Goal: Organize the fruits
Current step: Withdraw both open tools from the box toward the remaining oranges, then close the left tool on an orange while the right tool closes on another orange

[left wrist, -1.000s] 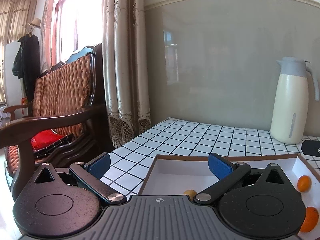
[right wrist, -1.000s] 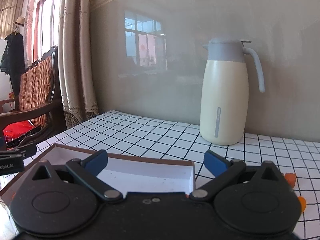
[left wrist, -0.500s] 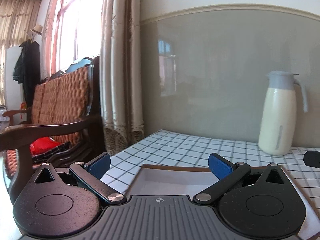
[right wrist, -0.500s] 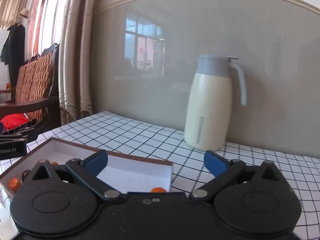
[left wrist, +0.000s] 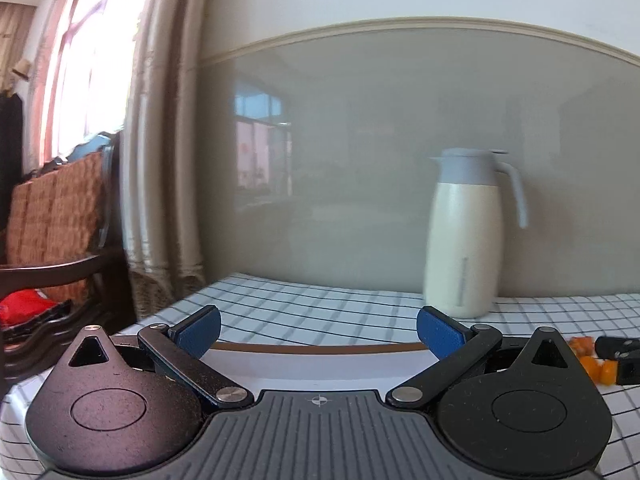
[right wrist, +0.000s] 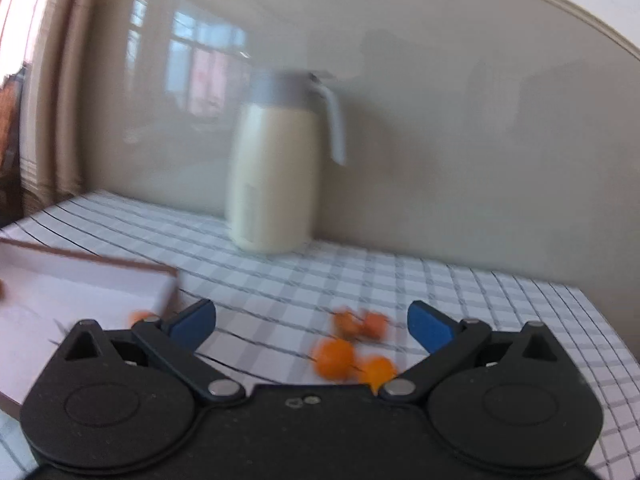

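Several small orange fruits (right wrist: 334, 357) lie loose on the checked tablecloth, between the open jaws of my right gripper (right wrist: 311, 325), which is empty. A shallow white box with a brown rim (right wrist: 96, 280) lies to their left; one orange fruit (right wrist: 141, 316) sits at its near right corner. My left gripper (left wrist: 318, 329) is open and empty above the same box (left wrist: 316, 360). A few orange fruits (left wrist: 592, 360) show at the right of the left wrist view, beside the black tip of the other gripper (left wrist: 618, 354).
A cream thermos jug with a grey lid (left wrist: 464, 236) stands at the back against the grey wall panel; it also shows in the right wrist view (right wrist: 276, 176). A curtain (left wrist: 160, 152) and a wooden wicker chair (left wrist: 60, 216) are off the table's left edge.
Both grippers have swung to the right. The loose fruits on the cloth now lie between the right gripper's jaws. The box has slid left in both views. Both stay open.
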